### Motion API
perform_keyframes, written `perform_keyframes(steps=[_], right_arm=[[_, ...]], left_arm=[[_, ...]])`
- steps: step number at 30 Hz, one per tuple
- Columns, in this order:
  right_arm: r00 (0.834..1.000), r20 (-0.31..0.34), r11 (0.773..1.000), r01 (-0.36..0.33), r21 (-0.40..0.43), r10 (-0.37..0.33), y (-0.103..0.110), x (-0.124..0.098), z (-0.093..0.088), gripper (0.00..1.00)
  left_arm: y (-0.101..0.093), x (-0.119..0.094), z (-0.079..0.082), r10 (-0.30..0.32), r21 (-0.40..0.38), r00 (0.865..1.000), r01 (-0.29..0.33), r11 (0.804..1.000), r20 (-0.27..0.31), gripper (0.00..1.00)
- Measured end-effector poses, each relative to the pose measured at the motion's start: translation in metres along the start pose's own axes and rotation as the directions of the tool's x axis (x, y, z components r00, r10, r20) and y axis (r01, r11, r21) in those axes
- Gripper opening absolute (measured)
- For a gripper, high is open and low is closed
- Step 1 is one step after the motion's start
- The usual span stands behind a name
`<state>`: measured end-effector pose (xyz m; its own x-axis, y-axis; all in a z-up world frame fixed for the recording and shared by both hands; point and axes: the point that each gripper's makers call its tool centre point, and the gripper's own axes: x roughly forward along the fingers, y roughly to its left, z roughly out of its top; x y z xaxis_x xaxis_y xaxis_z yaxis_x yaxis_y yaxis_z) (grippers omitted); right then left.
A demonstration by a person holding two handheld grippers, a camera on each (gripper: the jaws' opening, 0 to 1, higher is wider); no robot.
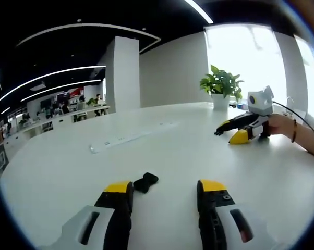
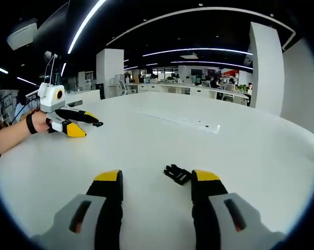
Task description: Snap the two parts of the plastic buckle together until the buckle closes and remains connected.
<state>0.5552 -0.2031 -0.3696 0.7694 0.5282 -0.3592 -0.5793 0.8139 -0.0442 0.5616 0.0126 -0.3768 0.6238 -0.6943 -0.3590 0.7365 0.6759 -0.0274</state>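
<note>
Left gripper view: both tools gape empty, each near a black buckle half lying slantwise.

Two black buckle halves, the socket and the seemingly pronged one, lie separate.

Both views sit low over the white surface, facing each other across it. The left gripper view meets the right tongs at 2 o'clock. The right gripper view meets the left tongs at 10 o'clock.
</note>
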Motion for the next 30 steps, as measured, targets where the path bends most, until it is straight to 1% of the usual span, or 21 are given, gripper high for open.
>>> perform_keyframes(steps=[4,7,14,18,21,23,26,30], right_arm=[[1.0,0.002,1.0,-0.002,-0.001,0.002,0.0002,0.0004,0.0004,0.51],[1.0,0.004,1.0,0.004,-0.003,-0.004,0.0,0.0003,0.0008,0.47],[1.0,0.006,1.0,0.0,-0.008,0.0,0.0049,-0.0024,0.0006,0.44],[1.0,0.007,1.0,0.002,-0.007,-0.002,0.0065,-0.0045,0.0,0.42],[1.0,0.012,1.0,-0.009,-0.021,0.009,0.0085,-0.0046,0.0007,0.37],[1.0,0.01,1.0,-0.006,-0.023,0.007,0.0082,-0.0048,0.0006,0.38],[1.0,0.011,1.0,0.011,-0.019,-0.011,0.0045,-0.0056,0.0001,0.43],[1.0,0.013,1.0,0.007,-0.026,-0.006,0.0058,-0.0053,0.0003,0.42]], left_arm=[[-0.0022,-0.0007,-0.0007,-0.004,-0.002,1.0,0.004,1.0,0.0,0.47],[-0.0024,-0.001,-0.0011,-0.006,-0.008,1.0,0.006,1.0,0.0,0.47],[-0.0059,-0.0006,-0.0008,-0.028,0.003,1.0,0.028,1.0,0.001,0.36],[-0.0059,-0.0003,-0.0008,-0.03,-0.004,1.0,0.03,1.0,0.0,0.35],[-0.0046,-0.0005,-0.0008,-0.023,-0.007,1.0,0.023,1.0,-0.001,0.35],[-0.0037,-0.0007,-0.0008,-0.016,-0.012,1.0,0.016,1.0,-0.001,0.36],[-0.0012,-0.001,-0.001,0.002,-0.02,1.0,-0.002,1.0,-0.003,0.38],[0.0011,0.0004,0.0001,0.021,-0.012,1.0,-0.021,1.0,0.001,0.38]])
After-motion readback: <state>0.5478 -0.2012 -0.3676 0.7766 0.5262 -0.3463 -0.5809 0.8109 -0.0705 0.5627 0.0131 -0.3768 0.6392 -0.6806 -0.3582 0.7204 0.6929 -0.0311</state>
